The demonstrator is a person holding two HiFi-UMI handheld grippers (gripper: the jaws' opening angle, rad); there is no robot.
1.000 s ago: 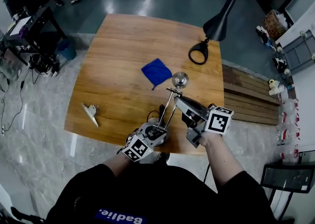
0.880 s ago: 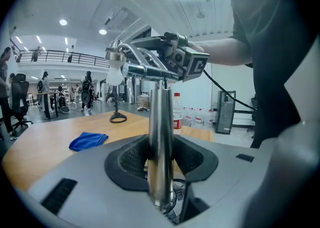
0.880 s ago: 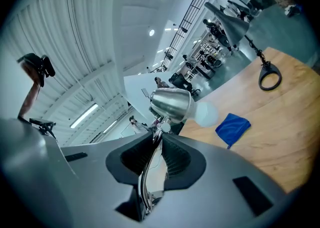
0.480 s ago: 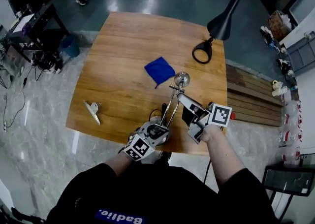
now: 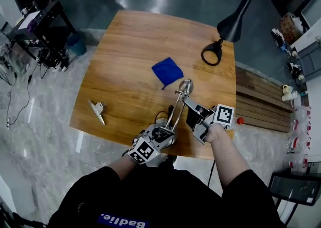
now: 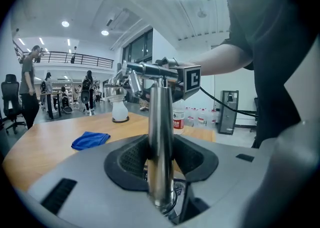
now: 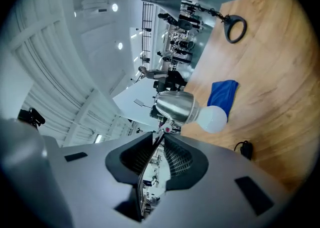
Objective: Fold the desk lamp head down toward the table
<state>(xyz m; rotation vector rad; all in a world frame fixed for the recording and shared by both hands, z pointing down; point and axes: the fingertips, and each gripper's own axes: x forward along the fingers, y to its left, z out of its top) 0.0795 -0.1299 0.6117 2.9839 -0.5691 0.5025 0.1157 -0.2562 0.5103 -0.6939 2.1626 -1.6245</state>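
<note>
A chrome desk lamp stands near the table's front edge. Its upright stem rises to a joint, and its head hangs over the wood near the blue cloth. My left gripper is shut on the stem low down, just above the base. My right gripper has the thin upper arm between its pads; the jaws are opening slightly and still touch it. Beyond those jaws are the chrome head and its white bulb.
A black desk lamp with a ring base stands at the far right of the wooden table. A blue cloth lies mid-table, and a metal clip front left. A black cable lies by the lamp base.
My right gripper has sunk and rolled with the lamp's upper arm, and the chrome head has come lower toward the table. The left gripper has kept still on the stem.
</note>
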